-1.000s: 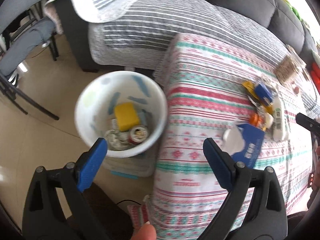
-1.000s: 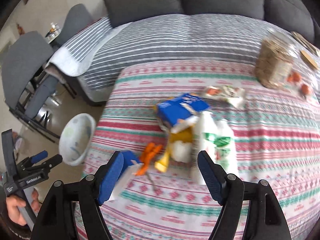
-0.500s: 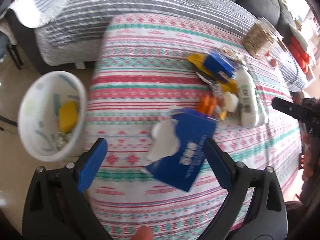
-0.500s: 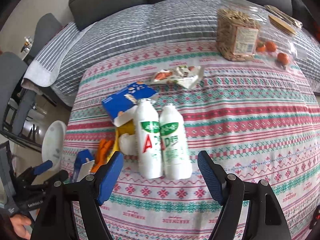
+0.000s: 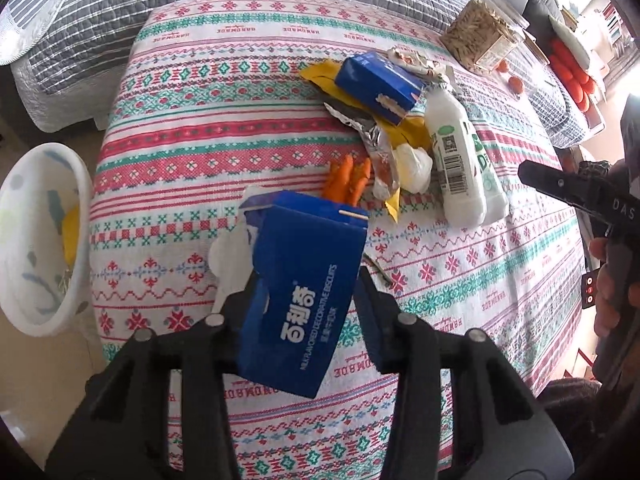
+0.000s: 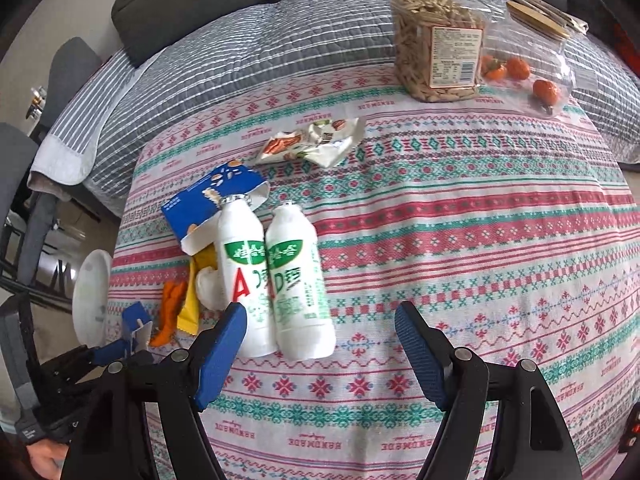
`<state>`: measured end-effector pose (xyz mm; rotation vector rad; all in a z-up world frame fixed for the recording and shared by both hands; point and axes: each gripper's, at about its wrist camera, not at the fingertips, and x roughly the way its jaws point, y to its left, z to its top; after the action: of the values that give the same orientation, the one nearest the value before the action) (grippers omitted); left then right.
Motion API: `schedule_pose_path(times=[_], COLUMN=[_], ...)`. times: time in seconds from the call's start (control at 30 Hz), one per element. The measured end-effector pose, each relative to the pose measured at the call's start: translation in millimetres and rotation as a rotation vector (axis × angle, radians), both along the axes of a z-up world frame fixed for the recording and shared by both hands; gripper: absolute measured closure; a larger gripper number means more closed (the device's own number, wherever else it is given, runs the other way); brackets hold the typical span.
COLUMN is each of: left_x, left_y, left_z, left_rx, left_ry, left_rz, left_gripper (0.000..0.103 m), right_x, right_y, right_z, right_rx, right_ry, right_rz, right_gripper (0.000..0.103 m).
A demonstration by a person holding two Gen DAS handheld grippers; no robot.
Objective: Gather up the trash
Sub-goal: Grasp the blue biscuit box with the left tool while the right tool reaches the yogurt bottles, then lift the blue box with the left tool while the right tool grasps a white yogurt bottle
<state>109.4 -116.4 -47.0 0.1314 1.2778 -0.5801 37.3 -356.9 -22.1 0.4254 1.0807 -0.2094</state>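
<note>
My left hand-held gripper (image 5: 304, 296) has just been closing and its jaws now clamp the sides of the open blue biscuit box (image 5: 302, 296) at the near left of the table (image 5: 460, 288). My right hand-held gripper (image 6: 320, 348) hangs wide open and empty just above the two white drink bottles (image 6: 280, 276) lying side by side.

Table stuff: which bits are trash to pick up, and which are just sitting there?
Trash:
- blue biscuit box, in the left tool
- two white bottles
- torn snack wrapper
- white bin, which takes it all

Just sitting there:
- jar of snacks
- oranges in a clear bag
</note>
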Motion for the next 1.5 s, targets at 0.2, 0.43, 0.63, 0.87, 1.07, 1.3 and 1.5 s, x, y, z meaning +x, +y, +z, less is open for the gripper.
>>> schedule_pose_path(times=[0.2,0.43,0.63,0.87,1.07,1.3,1.5], left_x=[0,7,10,11,11,12,12], left_y=[3,15,24,30,34,41,50], left_z=[11,21,22,21,24,29,32], left_rx=[-0.015,-0.020,-0.019,-0.015,-0.024,-0.036,-0.044], left_ry=[-0.044,-0.079,-0.095,-0.095,-0.103,-0.114,-0.124], left_rz=[0.006,0.035,0.054,0.069,0.079,0.094,0.119], left_gripper=[0.060,0.060,0.060,0.060,0.060,0.060,0.060], right_x=[2,13,25,36,32,15,5], right_y=[-9,-8,-2,10,10,7,12], right_z=[-7,-22,-33,-44,-29,-4,14], right_rx=[0.019,0.073,0.111,0.103,0.069,0.090,0.105], right_ry=[0.013,0.044,0.058,0.083,0.053,-0.016,-0.069], right_rz=[-0.020,-0.021,-0.007,0.030,0.033,0.042,0.059], right_gripper=[0.025,0.042,0.056,0.064,0.065,0.065,0.065])
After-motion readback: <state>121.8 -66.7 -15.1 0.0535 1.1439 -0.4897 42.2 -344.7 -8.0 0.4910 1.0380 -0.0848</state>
